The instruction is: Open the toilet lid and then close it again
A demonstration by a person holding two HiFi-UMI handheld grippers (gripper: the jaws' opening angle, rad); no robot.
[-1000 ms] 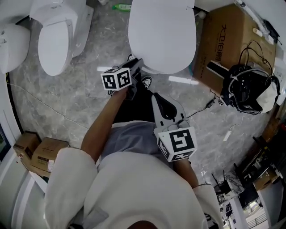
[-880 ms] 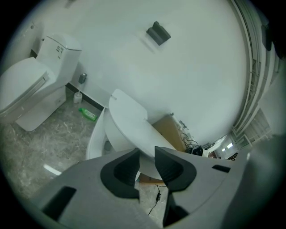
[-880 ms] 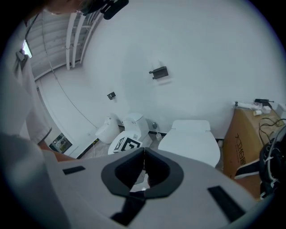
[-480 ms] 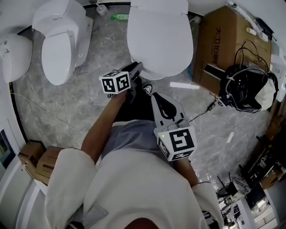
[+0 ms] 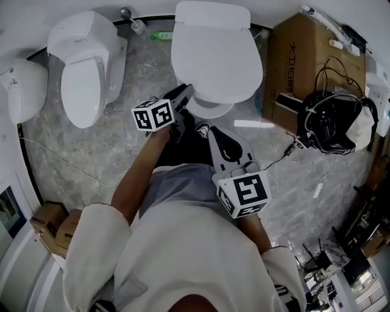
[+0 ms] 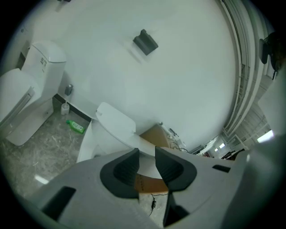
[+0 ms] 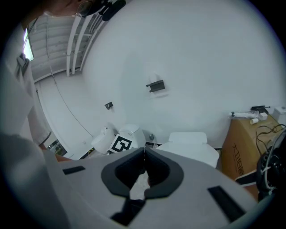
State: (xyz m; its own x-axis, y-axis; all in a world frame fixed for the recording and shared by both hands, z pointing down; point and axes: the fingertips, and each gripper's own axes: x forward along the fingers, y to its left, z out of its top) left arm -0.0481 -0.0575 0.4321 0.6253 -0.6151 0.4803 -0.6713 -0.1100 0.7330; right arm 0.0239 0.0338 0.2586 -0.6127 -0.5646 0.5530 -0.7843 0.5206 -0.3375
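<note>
White toilet lid [image 5: 213, 55] down over its bowl, long axis running from the tank [image 5: 212, 13] toward the person, left claw [image 5: 184, 92] at the lid's front edge, spreading, pads not pressing it, right claw [image 5: 214, 131] farther from the tank, pressed together, empty

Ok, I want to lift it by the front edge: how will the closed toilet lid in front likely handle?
The toilet lid looks like one rigid moulded shell, so it should probably stay stiff and pivot at its rear edge. Its glossy white surface may slip in a light grip. Broad as it is, it could drop shut if released.
</note>
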